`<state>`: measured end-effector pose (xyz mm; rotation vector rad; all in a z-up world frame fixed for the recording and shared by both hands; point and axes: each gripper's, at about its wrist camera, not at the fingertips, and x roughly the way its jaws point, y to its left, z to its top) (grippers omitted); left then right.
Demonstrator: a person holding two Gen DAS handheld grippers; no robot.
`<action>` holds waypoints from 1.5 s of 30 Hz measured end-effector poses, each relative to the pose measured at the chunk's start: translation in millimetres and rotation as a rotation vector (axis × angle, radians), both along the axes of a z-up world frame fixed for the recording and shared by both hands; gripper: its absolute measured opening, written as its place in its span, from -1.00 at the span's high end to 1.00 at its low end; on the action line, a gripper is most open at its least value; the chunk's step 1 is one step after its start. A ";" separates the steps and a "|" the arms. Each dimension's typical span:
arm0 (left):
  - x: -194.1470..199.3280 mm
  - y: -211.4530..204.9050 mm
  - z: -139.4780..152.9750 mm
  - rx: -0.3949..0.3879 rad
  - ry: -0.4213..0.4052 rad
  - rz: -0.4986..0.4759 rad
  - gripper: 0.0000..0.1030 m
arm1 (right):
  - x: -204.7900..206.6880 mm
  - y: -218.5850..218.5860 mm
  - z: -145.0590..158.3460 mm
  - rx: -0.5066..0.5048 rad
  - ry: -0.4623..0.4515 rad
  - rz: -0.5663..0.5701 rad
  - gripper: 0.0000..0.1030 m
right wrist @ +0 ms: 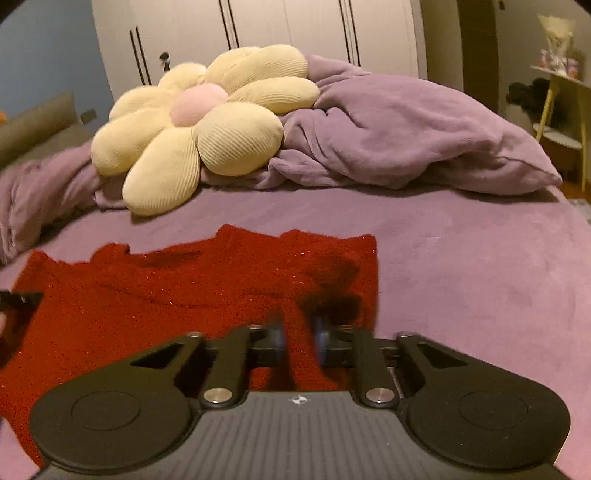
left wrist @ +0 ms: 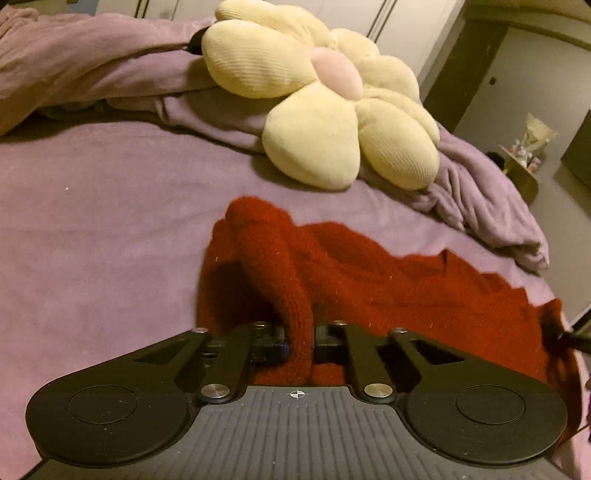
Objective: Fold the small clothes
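In the left wrist view, the left gripper (left wrist: 300, 341) sits at 6 o'clock with its jaws clenched on a rolled fold of the red sweater (left wrist: 354, 280); the knit bunches up between the pads and rises in a ridge toward 12 o'clock. The rest of the sweater spreads toward 3 o'clock across the purple bed (left wrist: 92, 206), where the tip of the other gripper shows at the frame's edge, touching the cloth.

In the right wrist view, the right gripper (right wrist: 300, 341) is at 6 o'clock, its jaws drawn close together with red knit between them, though motion blur hides the pads. The red sweater (right wrist: 177, 284) lies flat on the bed (right wrist: 480, 266) from the centre out to 9 o'clock.

Beyond the sweater, at 11 o'clock, a cream flower pillow (right wrist: 199, 125) with a pink centre rests on a crumpled purple blanket (right wrist: 399, 133). Farthest back stands a white wardrobe (right wrist: 288, 33).
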<state>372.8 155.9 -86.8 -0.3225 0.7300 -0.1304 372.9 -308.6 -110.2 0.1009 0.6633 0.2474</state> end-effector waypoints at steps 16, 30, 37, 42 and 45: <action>59.9 -20.2 -7.3 0.244 -0.002 0.285 0.46 | 74.8 53.1 6.0 -0.286 -0.139 -0.220 0.83; 59.3 -74.2 0.0 0.143 -0.189 0.244 -0.91 | 44.9 160.5 2.6 -0.035 -0.235 0.073 -0.30; 68.6 -47.6 -32.1 0.179 -0.130 0.339 -0.91 | 78.6 114.8 -19.4 -0.147 -0.202 -0.106 -0.32; 76.4 -16.8 -42.4 0.118 -0.055 0.459 -0.91 | 93.2 42.8 -12.2 -0.048 -0.177 -0.296 -0.32; 69.0 7.4 -54.2 -0.014 -0.040 0.506 -0.91 | 99.6 28.2 -16.9 0.005 -0.155 -0.309 -0.34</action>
